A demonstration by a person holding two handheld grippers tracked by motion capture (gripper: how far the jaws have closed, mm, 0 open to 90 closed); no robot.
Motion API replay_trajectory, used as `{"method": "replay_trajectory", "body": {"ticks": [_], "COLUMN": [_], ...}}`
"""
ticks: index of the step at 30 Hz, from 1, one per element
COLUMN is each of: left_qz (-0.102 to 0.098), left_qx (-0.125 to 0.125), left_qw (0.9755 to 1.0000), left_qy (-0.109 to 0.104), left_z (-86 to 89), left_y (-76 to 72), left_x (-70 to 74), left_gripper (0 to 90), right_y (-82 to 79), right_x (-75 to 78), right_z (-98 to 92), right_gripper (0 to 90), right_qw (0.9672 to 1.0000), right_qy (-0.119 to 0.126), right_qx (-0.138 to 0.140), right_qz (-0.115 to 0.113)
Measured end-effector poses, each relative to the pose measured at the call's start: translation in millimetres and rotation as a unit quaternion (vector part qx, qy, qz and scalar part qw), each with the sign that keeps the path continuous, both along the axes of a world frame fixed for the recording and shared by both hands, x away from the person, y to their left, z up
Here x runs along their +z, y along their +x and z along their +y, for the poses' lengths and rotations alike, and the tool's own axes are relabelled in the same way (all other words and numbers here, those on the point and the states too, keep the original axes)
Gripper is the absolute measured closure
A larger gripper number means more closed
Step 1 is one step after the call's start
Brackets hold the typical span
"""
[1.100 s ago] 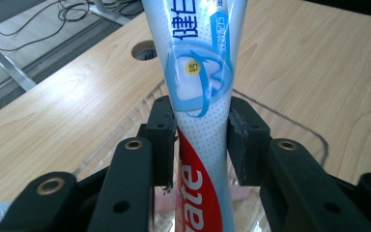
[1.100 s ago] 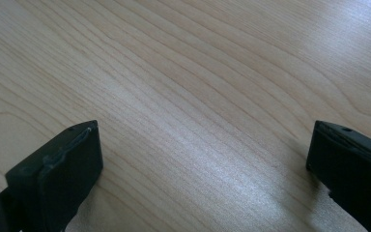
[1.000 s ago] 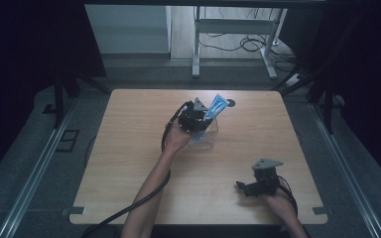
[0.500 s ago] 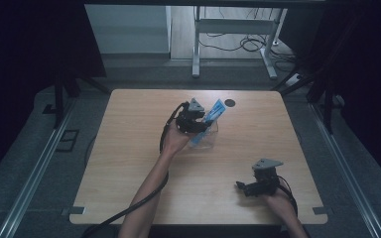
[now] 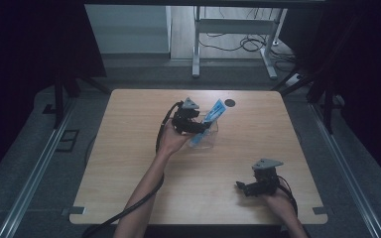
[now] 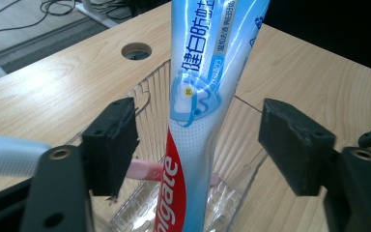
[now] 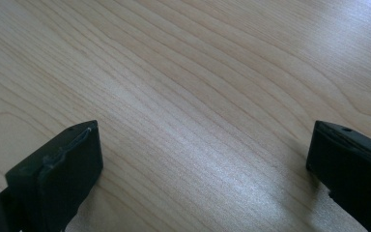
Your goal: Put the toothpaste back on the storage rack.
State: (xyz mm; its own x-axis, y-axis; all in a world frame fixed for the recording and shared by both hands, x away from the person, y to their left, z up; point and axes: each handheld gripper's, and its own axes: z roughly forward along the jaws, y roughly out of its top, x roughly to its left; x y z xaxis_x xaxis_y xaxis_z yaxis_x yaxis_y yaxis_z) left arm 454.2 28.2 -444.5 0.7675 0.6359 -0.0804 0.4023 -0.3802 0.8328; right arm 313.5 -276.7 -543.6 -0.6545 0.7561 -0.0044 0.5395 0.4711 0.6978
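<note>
Our left tongs (image 6: 198, 145) have just been opening, and their jaws now stand clear on either side of the Colgate toothpaste tube (image 6: 207, 96), which leans in the clear plastic cup (image 6: 232, 193) at the centre of the frame. Our right tongs (image 7: 203, 169), wide open with nothing between them, hover over the bare wooden bench (image 7: 198, 72). From above, tube and cup sit just above the bench's middle, the right tongs at the lower right.

toothpaste tube (image 6: 207, 96) in clear cup (image 6: 147, 104) | cup mid-table (image 5: 129, 148) | hole (image 5: 230, 103) behind
</note>
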Motion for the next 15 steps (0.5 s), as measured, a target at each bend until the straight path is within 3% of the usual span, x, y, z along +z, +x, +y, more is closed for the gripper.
{"method": "replay_trajectory", "body": {"ticks": [15], "left_qz": [0.01], "left_qx": [-0.006], "left_qw": [0.9999], "left_qy": [0.006], "left_z": [2.2], "left_y": [-11.8], "left_x": [7.9], "left_gripper": [16.5], "right_y": [0.0], "right_x": [0.0], "right_z": [0.1], "right_gripper": [0.0], "right_qw": [1.0], "right_qy": [0.0], "right_qx": [0.0], "right_qz": [0.001]}}
